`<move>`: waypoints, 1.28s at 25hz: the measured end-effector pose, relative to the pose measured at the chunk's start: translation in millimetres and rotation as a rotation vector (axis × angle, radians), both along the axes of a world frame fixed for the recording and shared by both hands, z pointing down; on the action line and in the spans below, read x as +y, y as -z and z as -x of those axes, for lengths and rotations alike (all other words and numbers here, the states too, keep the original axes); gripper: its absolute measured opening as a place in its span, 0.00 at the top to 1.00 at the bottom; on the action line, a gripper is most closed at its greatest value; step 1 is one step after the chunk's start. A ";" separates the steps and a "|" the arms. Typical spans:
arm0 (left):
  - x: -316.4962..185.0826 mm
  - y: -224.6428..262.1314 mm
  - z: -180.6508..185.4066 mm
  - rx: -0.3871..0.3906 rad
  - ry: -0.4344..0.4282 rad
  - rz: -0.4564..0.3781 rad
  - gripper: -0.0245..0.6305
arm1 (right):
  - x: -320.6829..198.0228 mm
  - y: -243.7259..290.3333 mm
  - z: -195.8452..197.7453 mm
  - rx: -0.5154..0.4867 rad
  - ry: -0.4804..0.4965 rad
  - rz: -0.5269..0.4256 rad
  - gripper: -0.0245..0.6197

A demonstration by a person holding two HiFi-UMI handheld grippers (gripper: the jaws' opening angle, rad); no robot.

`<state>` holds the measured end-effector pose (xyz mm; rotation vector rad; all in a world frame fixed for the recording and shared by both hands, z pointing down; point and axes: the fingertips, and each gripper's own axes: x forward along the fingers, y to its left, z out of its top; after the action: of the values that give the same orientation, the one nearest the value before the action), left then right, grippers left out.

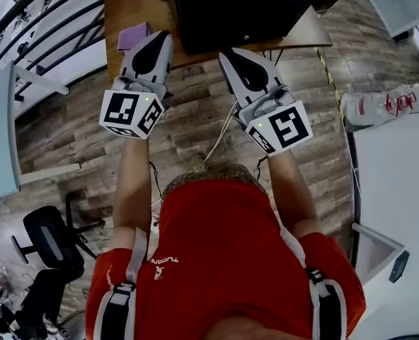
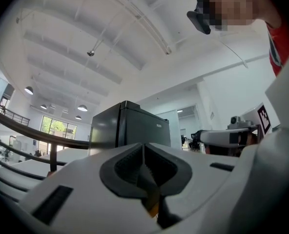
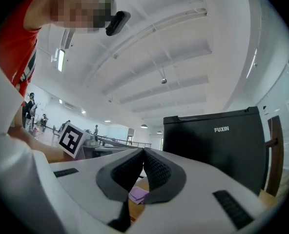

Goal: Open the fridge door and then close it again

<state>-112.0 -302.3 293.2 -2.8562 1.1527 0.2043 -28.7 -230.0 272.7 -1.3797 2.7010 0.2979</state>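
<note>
A black mini fridge [image 1: 238,9] stands on a wooden table [image 1: 128,9] ahead of me, its door closed. In the head view my left gripper [image 1: 160,40] and right gripper [image 1: 227,54] are held side by side, both just short of the table's front edge and pointing at the fridge. Each is shut with nothing between its pads. In the left gripper view the fridge [image 2: 130,126] rises beyond the shut left gripper [image 2: 143,149]. The right gripper view shows the fridge front [image 3: 217,145] to the right of the shut right gripper [image 3: 143,152].
A purple pad [image 1: 133,35] lies on the table left of the fridge. A railing [image 1: 47,20] runs at the far left. An office chair [image 1: 47,243] stands at the lower left. A white table [image 1: 400,168] and a white-and-red device [image 1: 386,106] are on the right.
</note>
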 end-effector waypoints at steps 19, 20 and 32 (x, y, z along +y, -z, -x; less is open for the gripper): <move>-97.7 -15.6 -41.7 -0.068 -0.039 0.028 0.73 | -66.2 -6.0 -31.5 0.022 -0.019 0.019 0.92; -102.2 -17.5 -43.2 -0.074 -0.039 0.031 0.72 | -69.0 -6.6 -33.2 0.023 -0.019 0.020 0.92; -121.3 -27.1 -50.2 -0.066 -0.062 0.049 0.70 | -82.1 -18.4 -44.9 0.033 -0.031 0.048 0.92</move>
<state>-61.7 -423.6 320.3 -2.9197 1.0728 0.0841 16.1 -312.1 291.2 -1.4433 2.7333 0.2622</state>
